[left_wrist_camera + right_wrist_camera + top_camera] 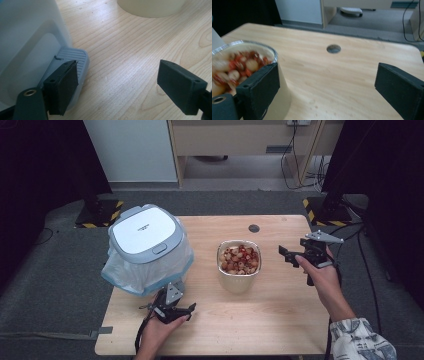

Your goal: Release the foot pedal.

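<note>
From above, a pedal bin point(145, 245) with a white and grey lid and a plastic liner bunched around its body stands at the left of the wooden table point(280, 320). Just right of it, near the middle, sits a cream tub point(239, 265) full of red and pale pieces. The left gripper point(176, 310) lies low at the bin's near foot, held in the person's left hand point(157, 332), jaws spread with nothing between them. The right gripper point(290, 256) hangs to the right of the tub, near it but apart, in the right hand point(322, 277); its jaws point toward the tub and hold nothing.

In the left gripper view, the jaws stand wide apart over bare wood. The grey ribbed pedal point(75, 58) of the bin point(27, 37) shows just behind the left-hand jaw; whether that jaw touches it I cannot tell. The base of the tub point(150, 7) shows at the top edge, well apart.

In the right gripper view, the jaws are wide open over the table point(342, 75). The tub point(242, 65) sits at the left, just behind the left-hand jaw and outside the gap. A round hole point(333, 48) lies in the tabletop beyond.
</note>
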### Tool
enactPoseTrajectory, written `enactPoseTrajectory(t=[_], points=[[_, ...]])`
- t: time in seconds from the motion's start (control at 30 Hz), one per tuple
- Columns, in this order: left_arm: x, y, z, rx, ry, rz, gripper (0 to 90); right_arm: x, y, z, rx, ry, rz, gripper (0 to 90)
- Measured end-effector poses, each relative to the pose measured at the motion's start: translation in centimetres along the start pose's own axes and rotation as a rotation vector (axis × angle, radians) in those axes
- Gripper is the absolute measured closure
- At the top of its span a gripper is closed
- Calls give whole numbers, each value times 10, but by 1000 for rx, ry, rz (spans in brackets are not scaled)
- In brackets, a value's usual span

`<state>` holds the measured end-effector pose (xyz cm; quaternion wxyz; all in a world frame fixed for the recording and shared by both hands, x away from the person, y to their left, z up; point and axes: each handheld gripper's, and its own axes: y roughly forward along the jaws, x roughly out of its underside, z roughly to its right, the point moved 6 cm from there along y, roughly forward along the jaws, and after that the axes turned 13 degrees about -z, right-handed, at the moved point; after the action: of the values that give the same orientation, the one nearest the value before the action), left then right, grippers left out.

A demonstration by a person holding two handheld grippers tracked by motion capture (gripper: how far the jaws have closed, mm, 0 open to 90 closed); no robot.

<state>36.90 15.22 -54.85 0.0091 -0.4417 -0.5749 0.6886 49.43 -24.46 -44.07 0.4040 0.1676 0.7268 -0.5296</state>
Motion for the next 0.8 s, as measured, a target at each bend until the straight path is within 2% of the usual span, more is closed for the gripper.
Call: enactPoseTrajectory(t=[0.07, 0.27, 0.47, 0.57, 0.8], points=[[0, 1, 0, 2, 2, -4, 158, 10, 3, 2, 13, 2, -11, 66], [1, 2, 1, 8, 7, -6, 151, 40, 17, 12, 61, 48, -59, 71], [1, 2, 1, 11, 7, -6, 141, 69, 30, 21, 114, 113, -120, 77], [1, 2, 1, 12, 8, -6, 135, 83, 39, 24, 145, 122, -176, 78], [1, 3, 2, 12, 18, -5, 131, 105, 56, 18, 149, 121, -251, 77]])
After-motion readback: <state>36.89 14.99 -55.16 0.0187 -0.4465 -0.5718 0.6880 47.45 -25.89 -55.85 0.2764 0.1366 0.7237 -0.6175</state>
